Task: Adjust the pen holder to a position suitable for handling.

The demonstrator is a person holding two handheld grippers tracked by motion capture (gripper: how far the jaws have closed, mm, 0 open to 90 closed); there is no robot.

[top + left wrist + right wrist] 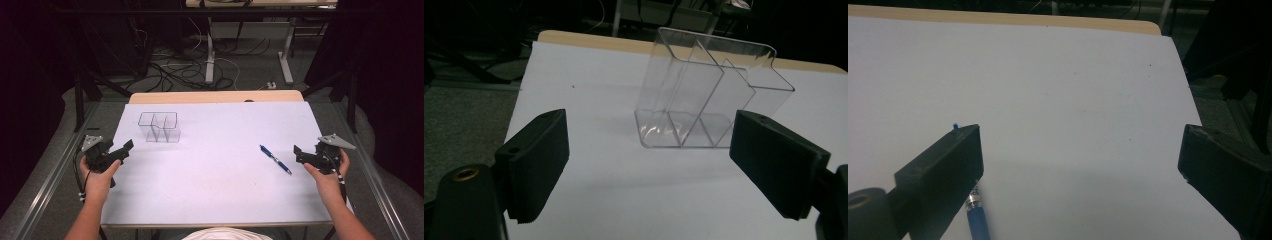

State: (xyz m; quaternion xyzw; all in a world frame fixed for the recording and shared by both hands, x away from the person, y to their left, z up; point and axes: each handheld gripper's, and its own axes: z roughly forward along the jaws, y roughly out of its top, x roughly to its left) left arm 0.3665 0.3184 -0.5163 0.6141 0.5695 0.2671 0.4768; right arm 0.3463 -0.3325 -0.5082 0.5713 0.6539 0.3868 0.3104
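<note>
A clear plastic organizer (159,126) with dividers stands upright at the far left of the white table (215,190). In the left gripper view the organizer (704,95) sits just ahead of the jaws. My left gripper (125,151) hovers at the table's left edge, open and holding nothing (651,145). A blue pen (275,159) lies at an angle on the right side. My right gripper (298,155) is open just to the right of the pen, apart from it. In the right gripper view (1080,145) the pen (978,220) lies partly hidden behind the left jaw.
A wooden strip (215,96) runs along the table's far edge. Metal rails (47,185) flank both sides. Cables and table legs (210,55) clutter the floor beyond. Dark curtains stand left and right.
</note>
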